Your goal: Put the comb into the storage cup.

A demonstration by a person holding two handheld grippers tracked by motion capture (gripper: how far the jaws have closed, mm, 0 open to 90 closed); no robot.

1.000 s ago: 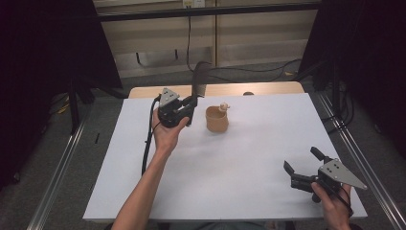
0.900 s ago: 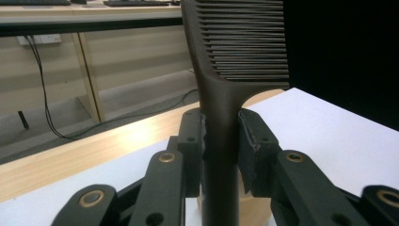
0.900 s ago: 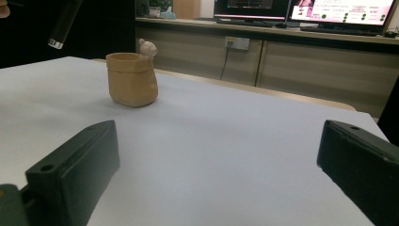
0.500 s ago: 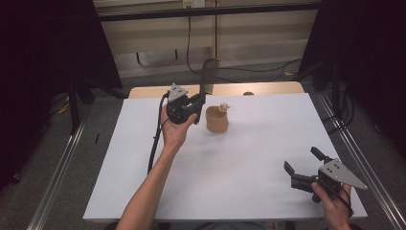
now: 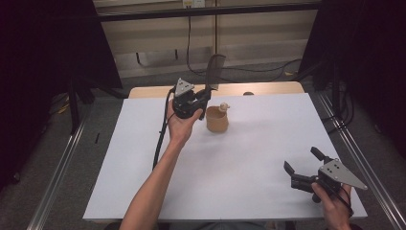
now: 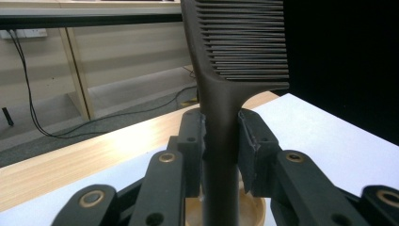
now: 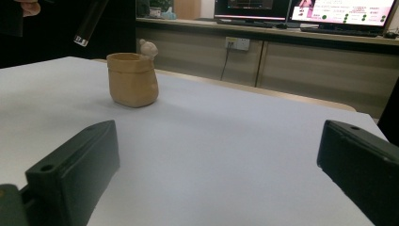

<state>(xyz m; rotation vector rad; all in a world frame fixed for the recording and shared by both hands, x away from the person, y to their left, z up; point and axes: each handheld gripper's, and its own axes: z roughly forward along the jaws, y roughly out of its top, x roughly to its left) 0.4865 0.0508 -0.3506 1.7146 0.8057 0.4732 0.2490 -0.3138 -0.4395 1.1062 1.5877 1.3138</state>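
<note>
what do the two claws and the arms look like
Both are black two-jaw tools with flat pads. The left claw and the right claw each carry a grey three-cornered plate on top. A black cable trails from the left one. Both forearms are bare, no sleeves.

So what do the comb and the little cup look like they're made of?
Comb: probably moulded plastic, dark and matte, with fine, even teeth; it is clamped in the left gripper.
Cup: tan and dull, shaped like a soft sack with a rolled rim; perhaps ceramic or resin, I can't tell which.
</note>
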